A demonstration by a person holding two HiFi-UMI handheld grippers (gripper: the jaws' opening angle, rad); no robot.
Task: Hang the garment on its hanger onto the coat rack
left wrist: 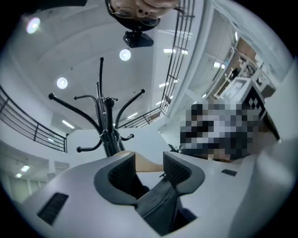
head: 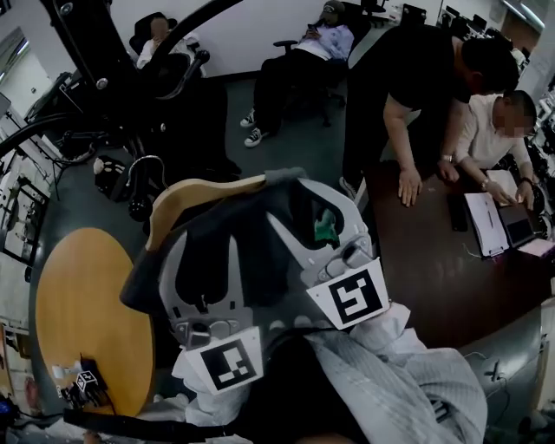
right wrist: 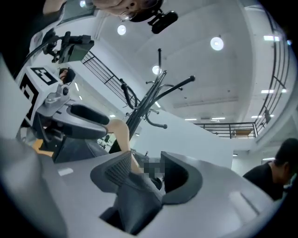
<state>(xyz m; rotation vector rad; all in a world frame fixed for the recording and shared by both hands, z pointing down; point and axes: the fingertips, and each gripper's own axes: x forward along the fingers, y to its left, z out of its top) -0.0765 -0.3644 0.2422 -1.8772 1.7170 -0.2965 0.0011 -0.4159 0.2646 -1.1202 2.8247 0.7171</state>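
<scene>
Two grippers are meeting at the garment (head: 247,217), a dark grey piece that is sitting on a wooden hanger (head: 195,195) right in front of us, with a round wooden worktop (head: 78,303) lying to its left and a dark brown worktop (head: 434,269) to its right. We are seeing the left gripper (left wrist: 149,160) with its fingers standing wide apart, a fold of the fabric lying loose between them. The right gripper (right wrist: 146,167) is showing the same, fingers apart round a bunch of cloth. The black coat rack (left wrist: 106,125) is rising beyond both, apart from the hanger. Over the grey floor (head: 295,147), two people (head: 434,78) are leaning at the dark worktop over papers (head: 486,221) and a laptop (head: 519,224). Others are sitting in chairs by the white wall (head: 251,26). Round ceiling lights (left wrist: 125,55) and railings (left wrist: 28,125) are showing overhead.
</scene>
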